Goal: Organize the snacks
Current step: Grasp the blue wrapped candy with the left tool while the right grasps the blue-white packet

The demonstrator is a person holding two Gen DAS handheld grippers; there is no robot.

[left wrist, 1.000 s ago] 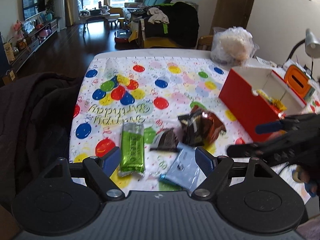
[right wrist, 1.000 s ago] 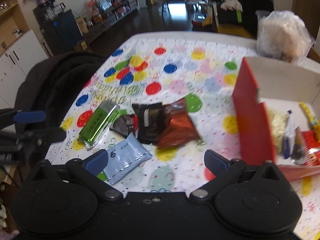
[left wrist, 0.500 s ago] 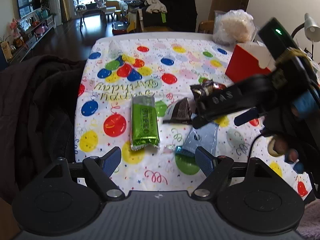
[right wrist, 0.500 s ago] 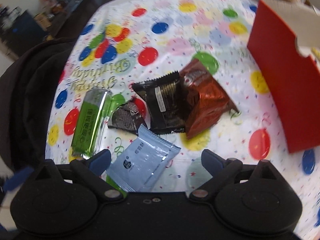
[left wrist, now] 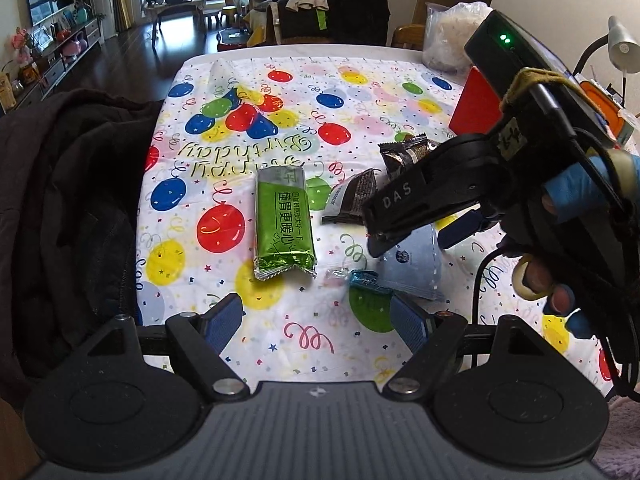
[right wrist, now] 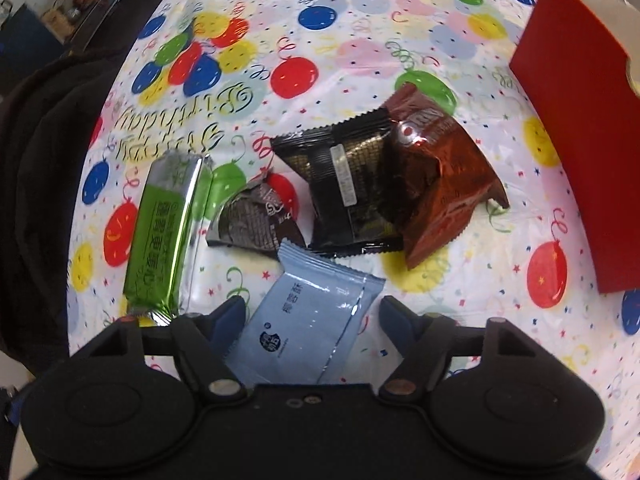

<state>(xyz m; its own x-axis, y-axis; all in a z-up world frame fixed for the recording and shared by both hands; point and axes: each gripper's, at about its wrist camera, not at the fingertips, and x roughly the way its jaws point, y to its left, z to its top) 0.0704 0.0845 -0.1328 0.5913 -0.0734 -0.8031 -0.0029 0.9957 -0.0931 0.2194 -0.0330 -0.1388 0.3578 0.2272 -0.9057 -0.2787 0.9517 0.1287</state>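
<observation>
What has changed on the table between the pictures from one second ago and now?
The right gripper came over from the red box side and down onto the light blue packet; its jaws have just been closing, with the packet between them. The left gripper stays open, and the green bar and the dark packets lie as before.

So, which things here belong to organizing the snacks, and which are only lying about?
For the job:
light blue packet
green bar
small dark packet
black packet
brown packet
red box

Just lying about:
dark coat
plastic bag
desk lamp
</observation>
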